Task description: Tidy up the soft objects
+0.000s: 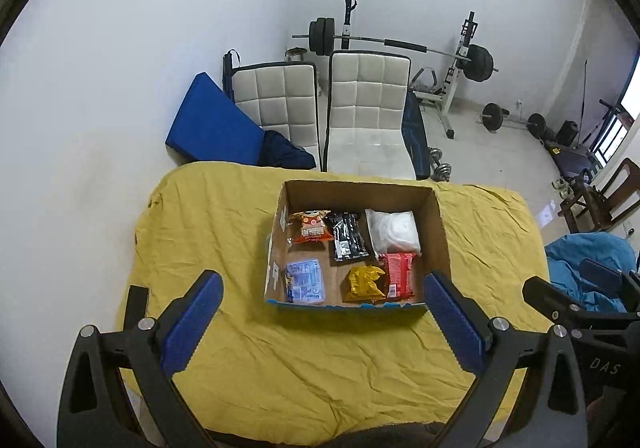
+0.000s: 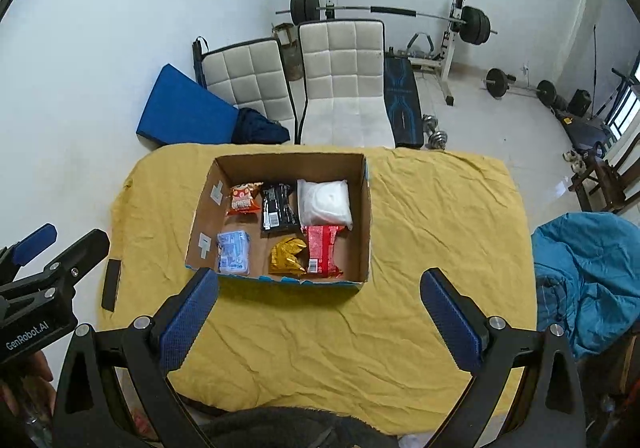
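Observation:
An open cardboard box (image 1: 439, 232) (image 2: 200, 216) stands on a yellow-covered table (image 1: 208, 232) (image 2: 440, 216). Inside lie several soft packets: an orange snack bag (image 1: 311, 232) (image 2: 244, 199), a black pouch (image 1: 349, 236) (image 2: 278, 206), a white bag (image 1: 394, 231) (image 2: 325, 202), a pale blue pack (image 1: 304, 280) (image 2: 233, 251), a gold packet (image 1: 365, 282) (image 2: 287, 256) and a red packet (image 1: 400, 274) (image 2: 325, 249). My left gripper (image 1: 322, 284) is open and empty, held above the table in front of the box. My right gripper (image 2: 318, 280) is open and empty, also in front of the box.
A black flat strip (image 2: 111, 285) lies at the table's left edge. Two white padded chairs (image 1: 366, 116) (image 2: 344, 84) and a blue mat (image 1: 212, 126) stand behind the table, with weight equipment (image 1: 460, 60) beyond. A blue cloth heap (image 2: 588, 280) lies at the right.

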`<state>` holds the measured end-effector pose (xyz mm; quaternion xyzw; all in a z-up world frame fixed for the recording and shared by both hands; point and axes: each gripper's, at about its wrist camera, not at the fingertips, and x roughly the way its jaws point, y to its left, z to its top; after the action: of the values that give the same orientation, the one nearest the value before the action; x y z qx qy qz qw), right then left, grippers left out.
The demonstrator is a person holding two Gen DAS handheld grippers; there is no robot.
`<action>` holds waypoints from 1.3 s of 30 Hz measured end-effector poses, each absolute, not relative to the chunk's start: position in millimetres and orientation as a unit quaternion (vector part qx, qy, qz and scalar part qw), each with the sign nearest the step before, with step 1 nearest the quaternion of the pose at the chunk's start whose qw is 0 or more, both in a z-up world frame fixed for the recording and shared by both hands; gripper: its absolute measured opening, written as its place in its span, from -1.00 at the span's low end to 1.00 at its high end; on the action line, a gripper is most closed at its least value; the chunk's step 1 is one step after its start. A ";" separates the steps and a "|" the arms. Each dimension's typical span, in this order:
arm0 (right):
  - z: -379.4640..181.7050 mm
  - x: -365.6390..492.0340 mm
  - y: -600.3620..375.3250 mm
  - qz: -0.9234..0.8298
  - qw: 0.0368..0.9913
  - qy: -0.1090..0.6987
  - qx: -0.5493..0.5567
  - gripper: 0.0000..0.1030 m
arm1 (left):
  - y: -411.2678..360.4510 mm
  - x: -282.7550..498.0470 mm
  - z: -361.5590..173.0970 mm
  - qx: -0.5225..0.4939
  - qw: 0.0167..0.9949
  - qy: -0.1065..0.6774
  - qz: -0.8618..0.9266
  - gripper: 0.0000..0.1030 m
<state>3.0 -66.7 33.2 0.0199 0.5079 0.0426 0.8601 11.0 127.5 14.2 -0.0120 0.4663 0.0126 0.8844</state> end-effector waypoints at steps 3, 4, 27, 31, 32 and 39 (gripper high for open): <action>35.9 -0.7 -67.2 0.043 0.862 0.505 0.020 0.99 | 126.8 6.7 19.0 -0.015 0.886 0.464 0.012 0.99; 36.0 -1.5 -67.1 0.043 0.862 0.505 0.020 0.99 | 126.2 6.3 19.8 -0.016 0.886 0.464 0.009 0.99; 40.6 -13.9 -75.0 0.028 0.867 0.497 0.021 0.99 | 116.6 -4.7 17.8 -0.025 0.885 0.465 0.001 0.99; 40.8 -15.2 -76.1 0.026 0.868 0.496 0.020 0.99 | 118.7 -8.0 19.1 -0.033 0.887 0.461 0.005 0.99; 40.6 -15.9 -76.3 0.025 0.868 0.496 0.020 0.99 | 120.2 -8.7 18.6 -0.035 0.887 0.461 0.005 0.99; 40.8 -21.0 -79.2 0.021 0.871 0.491 0.025 0.99 | 124.3 -11.1 19.4 -0.035 0.887 0.460 0.010 0.99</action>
<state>-21.0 -79.2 40.8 0.0254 0.4909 0.0206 0.8706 -11.1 124.3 19.4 -0.0349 0.4597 0.0099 0.8874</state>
